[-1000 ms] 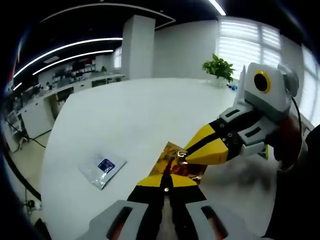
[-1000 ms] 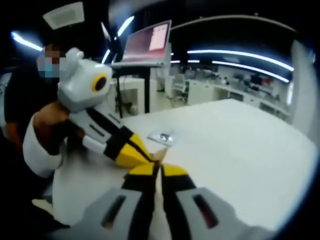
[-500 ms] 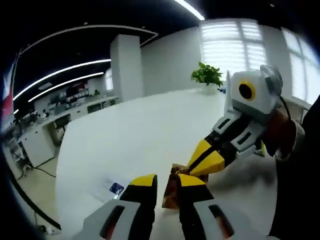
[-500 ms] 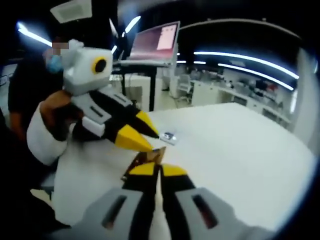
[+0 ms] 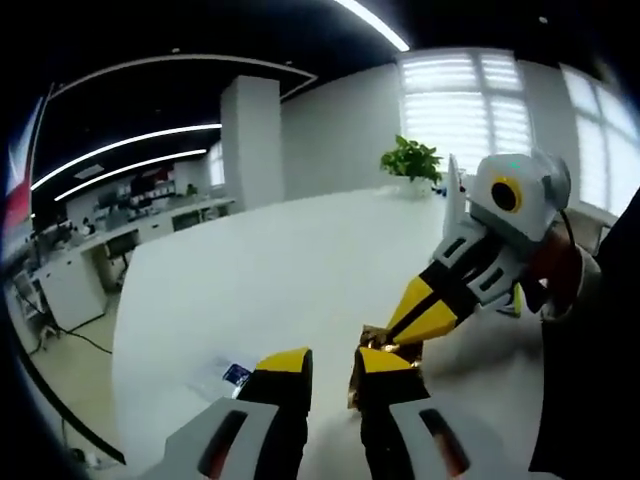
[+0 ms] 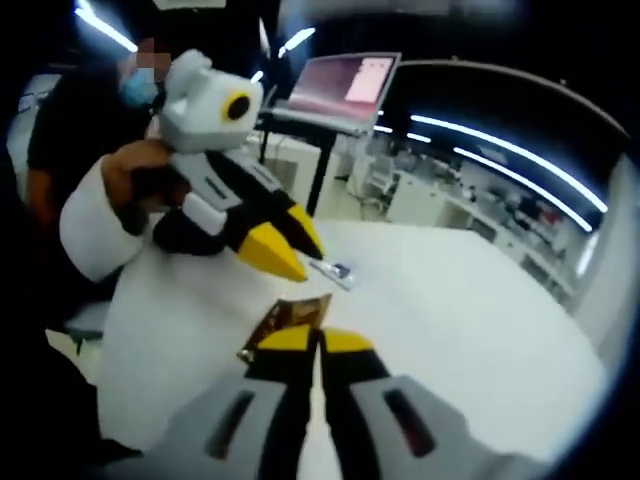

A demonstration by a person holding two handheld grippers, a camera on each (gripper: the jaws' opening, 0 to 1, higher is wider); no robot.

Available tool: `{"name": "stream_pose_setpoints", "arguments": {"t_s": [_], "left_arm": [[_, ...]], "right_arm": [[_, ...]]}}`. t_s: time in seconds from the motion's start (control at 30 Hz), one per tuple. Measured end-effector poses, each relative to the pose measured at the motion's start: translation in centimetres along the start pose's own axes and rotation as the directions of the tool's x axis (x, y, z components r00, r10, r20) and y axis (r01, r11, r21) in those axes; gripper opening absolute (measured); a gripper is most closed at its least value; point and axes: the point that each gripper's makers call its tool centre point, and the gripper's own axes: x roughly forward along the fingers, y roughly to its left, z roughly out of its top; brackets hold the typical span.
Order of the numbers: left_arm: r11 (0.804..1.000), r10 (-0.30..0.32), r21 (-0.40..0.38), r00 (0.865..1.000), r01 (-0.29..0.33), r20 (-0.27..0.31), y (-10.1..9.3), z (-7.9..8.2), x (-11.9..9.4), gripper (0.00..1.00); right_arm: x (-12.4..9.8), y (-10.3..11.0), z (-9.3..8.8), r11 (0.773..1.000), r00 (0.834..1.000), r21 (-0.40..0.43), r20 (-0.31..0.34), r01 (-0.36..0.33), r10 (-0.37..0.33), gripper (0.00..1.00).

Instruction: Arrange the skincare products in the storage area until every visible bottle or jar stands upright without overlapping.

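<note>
A gold foil sachet (image 6: 291,320) hangs just above the white table (image 6: 450,300), and my right gripper (image 6: 320,342) is shut on its near edge. In the left gripper view the same sachet (image 5: 355,378) shows beside my left gripper's right jaw, pinched by the right gripper (image 5: 393,336) that reaches in from the right. My left gripper (image 5: 332,362) is open, its jaws apart with nothing between them. From the right gripper view the left gripper (image 6: 293,250) hovers open just above the sachet, held by a person's hand.
A small silver sachet with a blue label (image 5: 236,375) lies flat on the table beyond the grippers (image 6: 335,270). A laptop (image 6: 345,88) on a stand is behind the table. A potted plant (image 5: 410,160) stands at the far edge. A person stands at left.
My left gripper, shut on the gold sachet a second ago, has opened and let go of it. The right gripper keeps its hold and both views have tilted.
</note>
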Motion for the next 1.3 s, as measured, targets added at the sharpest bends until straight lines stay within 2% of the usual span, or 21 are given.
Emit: {"name": "stream_pose_setpoints", "arguments": {"t_s": [0.13,0.33,0.57,0.73,1.0,1.3], "left_arm": [[0.994,-0.104,-0.028,0.994,0.105,0.046,-1.7,0.7,0.1,0.16],[0.994,-0.103,-0.020,0.994,0.104,0.038,-1.8,0.9,0.4,0.16],[0.993,-0.116,-0.010,0.993,0.116,-0.002,-2.5,0.2,1.1,0.16],[0.987,-0.156,-0.028,0.988,0.156,-0.018,-3.3,-0.4,1.8,0.17],[0.984,-0.180,-0.018,0.983,0.179,-0.041,-4.7,-1.0,1.7,0.20],[0.981,-0.194,-0.014,0.980,0.193,-0.048,-4.4,-1.2,2.0,0.23]], "right_arm": [[-0.4,0.4,0.0,0.999,1.000,-0.032,-0.004,-0.013,0.013,0.01],[-1.0,0.4,-1.1,0.999,0.999,-0.051,-0.034,-0.018,0.016,0.00],[-1.4,0.7,-1.8,0.997,0.998,-0.077,-0.053,-0.031,0.027,0.00],[-2.0,0.2,-1.7,0.995,0.999,-0.100,-0.037,-0.005,0.001,0.00],[-2.3,0.2,-2.2,0.991,0.998,-0.132,-0.055,0.001,-0.008,0.00],[-2.4,0.0,-2.1,0.990,0.998,-0.142,-0.058,0.009,-0.018,0.00]]}}
